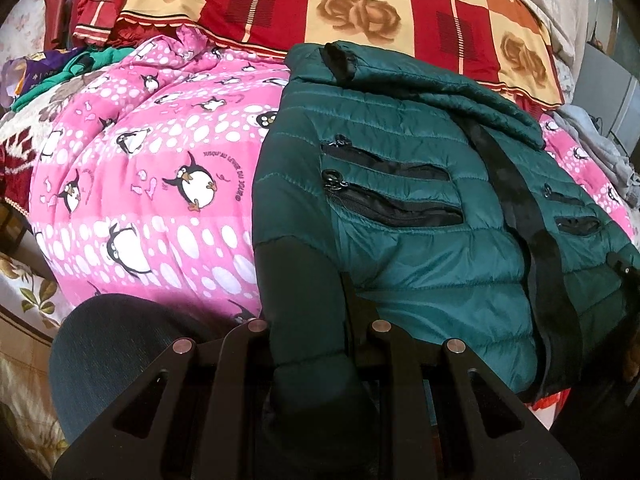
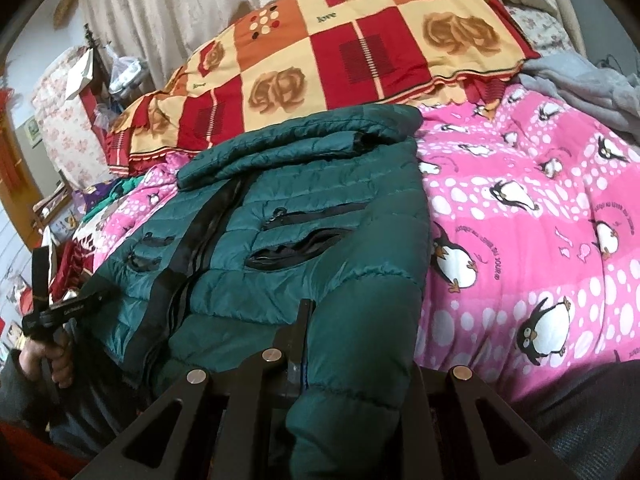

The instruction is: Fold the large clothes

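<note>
A dark green quilted jacket lies front up on the bed, its black zip strip running down the middle and its pocket zips open. My left gripper is shut on the jacket's near left edge. The padded cloth bulges over one finger and hides it. My right gripper is shut on the near right edge, with the cloth draped over its right finger. In the right wrist view the left gripper shows at the far left, held in a hand.
The jacket rests on a pink penguin quilt. Behind it lies a red, orange and cream patchwork blanket. Grey cloth is heaped at one side and cluttered furniture stands beyond. A person's dark-trousered knee is close.
</note>
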A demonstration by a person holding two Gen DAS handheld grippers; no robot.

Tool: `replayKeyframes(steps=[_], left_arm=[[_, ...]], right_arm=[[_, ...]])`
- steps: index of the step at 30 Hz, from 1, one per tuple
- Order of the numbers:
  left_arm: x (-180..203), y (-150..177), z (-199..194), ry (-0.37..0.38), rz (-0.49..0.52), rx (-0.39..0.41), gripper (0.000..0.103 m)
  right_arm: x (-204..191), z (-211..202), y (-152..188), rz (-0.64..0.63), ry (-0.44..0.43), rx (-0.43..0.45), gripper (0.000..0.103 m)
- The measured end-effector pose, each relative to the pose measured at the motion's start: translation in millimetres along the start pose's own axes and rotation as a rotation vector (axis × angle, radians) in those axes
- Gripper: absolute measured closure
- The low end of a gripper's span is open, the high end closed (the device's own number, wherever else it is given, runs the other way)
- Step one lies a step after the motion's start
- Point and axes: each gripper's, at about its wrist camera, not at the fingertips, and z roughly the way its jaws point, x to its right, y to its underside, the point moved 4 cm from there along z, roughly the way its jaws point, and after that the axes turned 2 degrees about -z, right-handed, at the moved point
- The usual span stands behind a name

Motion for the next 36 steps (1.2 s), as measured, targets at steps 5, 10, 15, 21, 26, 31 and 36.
replayKeyframes(steps=[5,10,15,21,26,31,36], left_arm=[[3,3,0,-0.003,0.005,-0.002,0.086],[2,3,2,-0.004,0.001,-0.004,0.086],[1,2,2,0.0,0.0,-0.006,0.086],[-1,3,2,0.002,-0.01,-0.005,0.086],[-5,4,-6,0.033,-0.045,0.0,0.087],[-5,7,-19,0.046,-0.062,0.005,0.087],[0,1,-51,0.067,-0.048,0.054,0.087]], right_arm=[[1,-1,-2,-0.003,0.035,0.012,0.09],[-2,-2,-2,-0.011,0.03,0.015,0.09],[-5,-5,-2,-0.018,0.022,0.021,0.09],[-6,-7,-2,-0.02,0.019,0.023,0.09],[-8,-12,-3,-0.031,0.015,0.031,0.09],[-12,-24,-3,-0.05,0.017,0.035,0.09],[-16,-53,-15,-0.085,0.029,0.097,0.09]])
